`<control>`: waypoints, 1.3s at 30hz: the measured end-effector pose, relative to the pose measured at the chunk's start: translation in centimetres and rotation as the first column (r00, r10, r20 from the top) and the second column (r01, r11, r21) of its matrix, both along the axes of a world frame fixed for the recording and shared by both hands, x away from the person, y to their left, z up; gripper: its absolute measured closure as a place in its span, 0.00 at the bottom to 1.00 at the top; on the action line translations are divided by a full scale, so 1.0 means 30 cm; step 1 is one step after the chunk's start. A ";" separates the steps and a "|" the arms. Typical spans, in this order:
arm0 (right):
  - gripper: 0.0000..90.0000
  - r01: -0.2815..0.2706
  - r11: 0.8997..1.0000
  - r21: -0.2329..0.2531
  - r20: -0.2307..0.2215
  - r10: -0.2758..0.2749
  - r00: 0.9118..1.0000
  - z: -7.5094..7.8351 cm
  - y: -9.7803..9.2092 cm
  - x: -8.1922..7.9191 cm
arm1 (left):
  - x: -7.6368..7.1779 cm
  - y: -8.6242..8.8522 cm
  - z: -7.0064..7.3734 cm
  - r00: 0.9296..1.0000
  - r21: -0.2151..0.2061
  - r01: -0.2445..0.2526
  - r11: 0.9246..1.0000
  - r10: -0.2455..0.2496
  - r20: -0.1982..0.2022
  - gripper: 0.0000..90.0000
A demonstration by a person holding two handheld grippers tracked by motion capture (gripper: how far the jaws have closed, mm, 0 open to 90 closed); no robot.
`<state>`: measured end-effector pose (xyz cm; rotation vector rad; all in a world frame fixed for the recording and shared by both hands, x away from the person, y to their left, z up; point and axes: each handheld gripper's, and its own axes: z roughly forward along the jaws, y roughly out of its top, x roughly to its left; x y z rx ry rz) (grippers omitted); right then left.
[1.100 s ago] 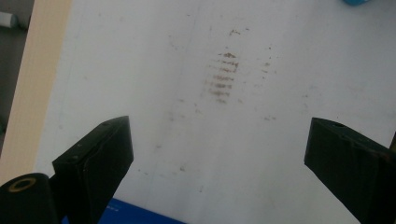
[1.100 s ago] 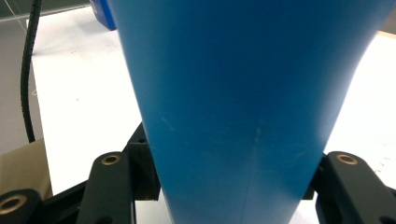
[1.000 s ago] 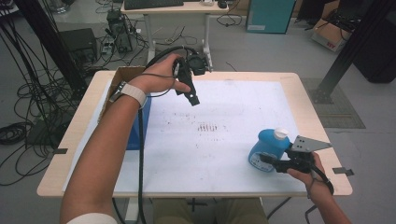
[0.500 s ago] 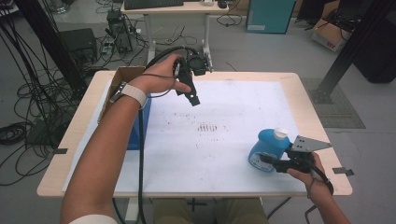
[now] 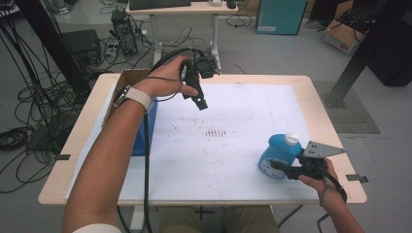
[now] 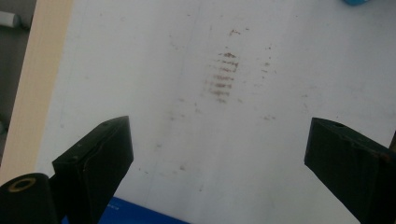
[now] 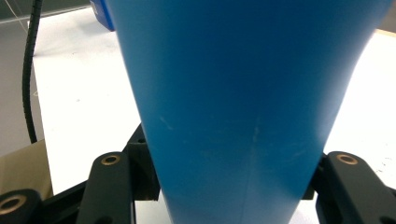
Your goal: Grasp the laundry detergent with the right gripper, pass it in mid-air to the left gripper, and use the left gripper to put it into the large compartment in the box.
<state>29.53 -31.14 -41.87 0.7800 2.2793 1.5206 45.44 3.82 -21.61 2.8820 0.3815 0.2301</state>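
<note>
We have the right tool (image 5: 284, 167) clamped on the rounded blue plastic bottle with a white cap (image 5: 278, 152), steadying it upright on the surface right of the brown smudge patch (image 5: 215, 132). Beyond that patch, our left tool (image 5: 197, 97) hovers spread apart, probably waiting. We cannot tell the bottle's contents.

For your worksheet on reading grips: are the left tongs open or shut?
Open. In the left gripper view the left tongs have both jaws set wide apart, with bare white sheet between them and nothing held.
</note>
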 end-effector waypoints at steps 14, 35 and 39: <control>0.48 -0.001 1.000 0.001 0.001 0.001 1.000 0.000 0.000 0.001 | 0.001 -0.004 -0.003 1.000 -0.003 -0.002 1.000 0.002 -0.002 0.09; 0.48 0.003 1.000 0.006 0.001 -0.003 1.000 -0.002 0.001 -0.002 | 0.002 -0.004 -0.004 1.000 0.002 0.002 1.000 -0.002 0.000 0.09; 0.48 0.002 1.000 0.007 -0.001 -0.002 1.000 -0.002 0.000 -0.001 | 0.003 -0.004 -0.003 1.000 0.004 0.003 1.000 -0.003 0.000 0.09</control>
